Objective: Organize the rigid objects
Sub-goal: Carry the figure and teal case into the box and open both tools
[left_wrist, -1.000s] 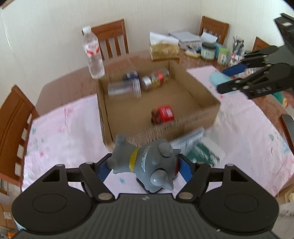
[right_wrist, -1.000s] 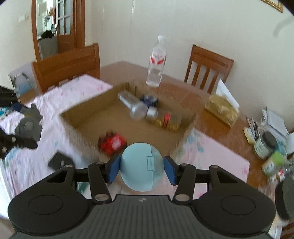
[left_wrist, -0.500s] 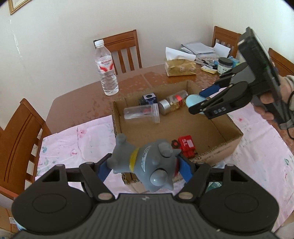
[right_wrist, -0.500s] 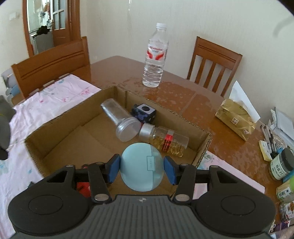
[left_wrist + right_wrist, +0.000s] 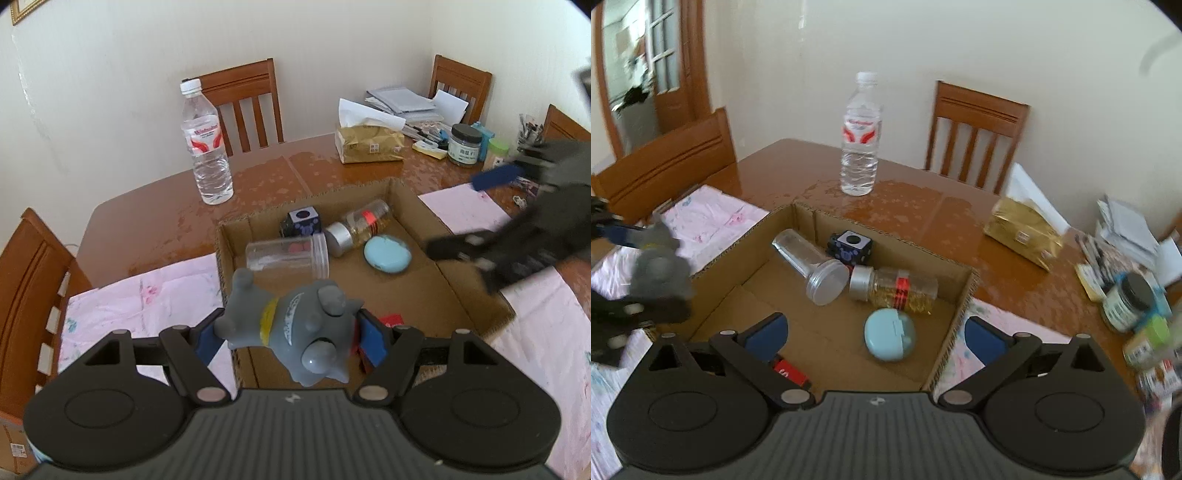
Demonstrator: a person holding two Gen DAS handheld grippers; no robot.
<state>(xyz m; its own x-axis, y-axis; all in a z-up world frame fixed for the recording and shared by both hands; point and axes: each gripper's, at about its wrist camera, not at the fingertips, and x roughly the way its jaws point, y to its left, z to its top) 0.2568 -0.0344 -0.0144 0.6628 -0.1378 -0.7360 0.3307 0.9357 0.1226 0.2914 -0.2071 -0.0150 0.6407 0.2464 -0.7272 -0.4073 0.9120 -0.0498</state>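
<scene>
My left gripper [image 5: 290,338] is shut on a grey toy figure [image 5: 295,325] with a yellow collar, held above the near edge of the cardboard box [image 5: 469,295]. It shows blurred at the left of the right wrist view [image 5: 659,273]. My right gripper [image 5: 873,332] is open and empty above the box's near right side [image 5: 964,295]; it is blurred in the left wrist view [image 5: 480,218]. A light blue round case [image 5: 890,334] lies on the box floor, also in the left wrist view [image 5: 388,254]. A clear jar [image 5: 812,264], a dark cube [image 5: 849,245], a spice bottle [image 5: 897,286] and a red object [image 5: 788,371] lie in the box.
A water bottle [image 5: 860,140] stands on the wooden table behind the box. A tissue pack [image 5: 1021,230], jars [image 5: 1126,299] and papers crowd the right end. Pink cloth [image 5: 147,291] covers the table around the box. Wooden chairs [image 5: 975,129] surround the table.
My right gripper opened and let go of the light blue case, which now lies in the box; the gripper drew back to the right. My left gripper moved forward over the box edge with the toy.
</scene>
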